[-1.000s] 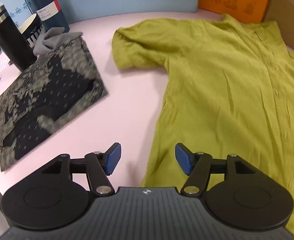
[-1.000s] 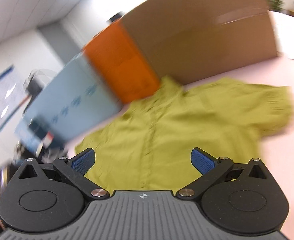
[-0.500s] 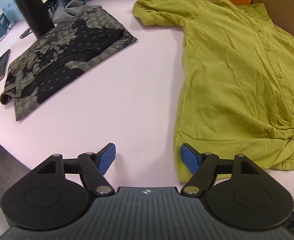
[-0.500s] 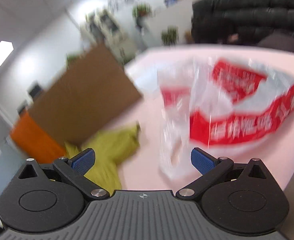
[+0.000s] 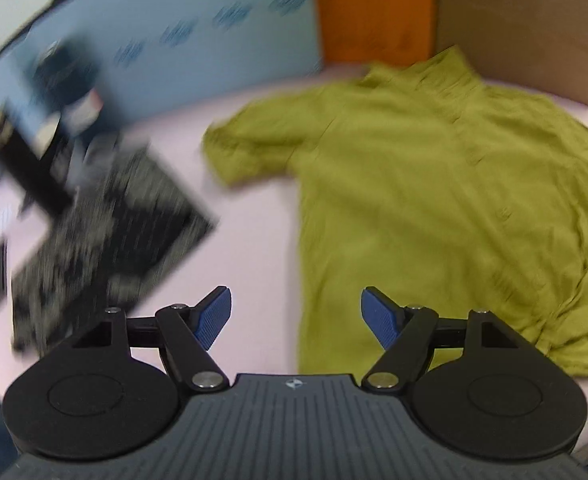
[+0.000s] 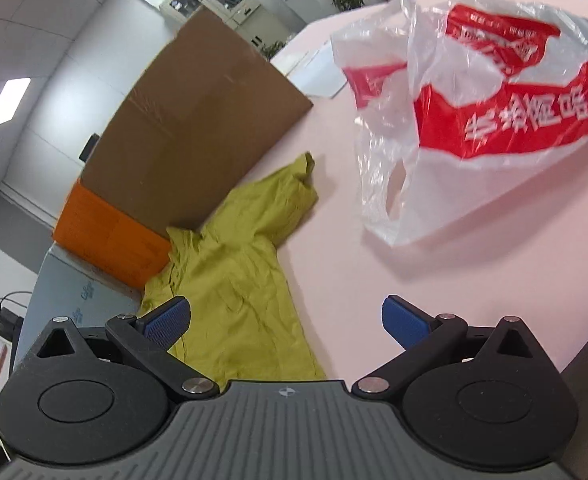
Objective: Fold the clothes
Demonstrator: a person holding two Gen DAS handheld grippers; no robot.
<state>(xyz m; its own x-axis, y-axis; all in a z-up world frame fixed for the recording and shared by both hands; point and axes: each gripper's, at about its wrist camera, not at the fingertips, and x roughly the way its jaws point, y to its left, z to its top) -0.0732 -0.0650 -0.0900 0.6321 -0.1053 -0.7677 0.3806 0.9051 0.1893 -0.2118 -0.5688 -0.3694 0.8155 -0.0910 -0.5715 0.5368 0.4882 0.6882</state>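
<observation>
**Left wrist view: green shirt spread flat, both grippers empty**

Right wrist view shows a clear plastic bag (image 6: 474, 120) printed with red bands and white Chinese characters, too distorted to read with certainty. Blue marks on the blue panel (image 5: 198, 52) are blurred past reading.

The left gripper (image 5: 296, 316) has just been opening; its jaws stand spread with nothing between them, above the pink table (image 5: 250, 248) beside the hem of the green shirt (image 5: 434, 200). The right gripper (image 6: 286, 322) is spread wide and empty too, over the shirt's other side. A folded dark patterned garment (image 5: 106, 240) lies apart, left of the shirt.
</observation>
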